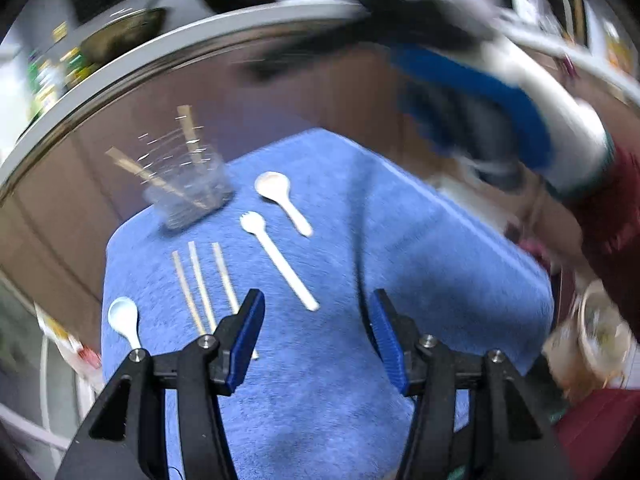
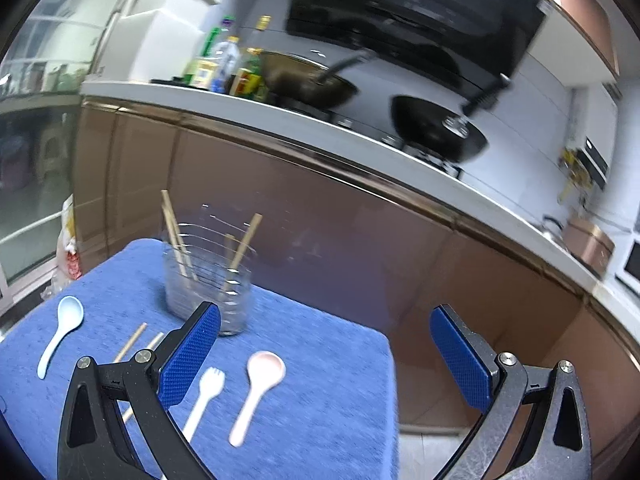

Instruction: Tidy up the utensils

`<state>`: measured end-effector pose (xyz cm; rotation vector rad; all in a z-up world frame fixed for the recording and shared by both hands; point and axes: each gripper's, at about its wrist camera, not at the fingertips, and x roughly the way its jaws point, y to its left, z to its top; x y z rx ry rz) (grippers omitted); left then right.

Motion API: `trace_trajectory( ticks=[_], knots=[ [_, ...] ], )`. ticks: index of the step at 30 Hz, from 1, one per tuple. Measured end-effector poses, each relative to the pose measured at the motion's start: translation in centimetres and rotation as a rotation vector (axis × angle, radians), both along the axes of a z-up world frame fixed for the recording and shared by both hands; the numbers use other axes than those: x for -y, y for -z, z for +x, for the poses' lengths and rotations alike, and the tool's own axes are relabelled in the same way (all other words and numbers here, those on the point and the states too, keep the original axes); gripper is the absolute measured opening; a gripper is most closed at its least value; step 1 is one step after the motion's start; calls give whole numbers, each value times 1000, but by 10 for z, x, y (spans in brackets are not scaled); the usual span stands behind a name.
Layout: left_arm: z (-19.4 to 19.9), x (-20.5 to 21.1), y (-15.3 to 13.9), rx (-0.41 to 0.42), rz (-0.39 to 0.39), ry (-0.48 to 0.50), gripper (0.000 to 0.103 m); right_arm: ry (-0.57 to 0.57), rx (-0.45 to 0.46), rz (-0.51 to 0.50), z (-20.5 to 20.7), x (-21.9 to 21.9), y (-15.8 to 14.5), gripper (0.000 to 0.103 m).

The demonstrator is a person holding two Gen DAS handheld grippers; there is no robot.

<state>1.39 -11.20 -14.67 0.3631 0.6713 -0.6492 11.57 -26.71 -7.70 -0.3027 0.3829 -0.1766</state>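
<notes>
Two grippers hover over a blue towel (image 1: 340, 208), both spread wide and holding nothing. From the left: a pale blue spoon (image 1: 125, 320) lies near the towel's edge, then three loose chopsticks (image 1: 200, 284) side by side, a white spork (image 1: 276, 262), and a pinkish spoon (image 1: 280, 200). Behind the chopsticks stands a clear glass jar (image 2: 208, 276) with several chopsticks leaning inside. Left gripper (image 1: 316, 336) hangs above the towel's near half; right gripper (image 2: 326, 356) reaches past the towel's right edge.

Both views above shared blue towel (image 1: 400, 240)
</notes>
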Motion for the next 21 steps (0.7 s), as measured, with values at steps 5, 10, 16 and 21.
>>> trace_trajectory(
  ticks=[5,10,16,21],
  knots=[
    [10,-34,-17,-8,-139,-24,53,15,-35,-7,-23,18,9,103],
    [-2,-37,-24,-108,-230,181,53,25,-78,63,-29,33,16,103],
    [-19,-35,-39,-147,-312,326,53,34,-81,73,-24,33,16,103],
    [-8,-46,-43,-96,-296,197,53,7,-78,87,-30,25,15,103]
  ],
)
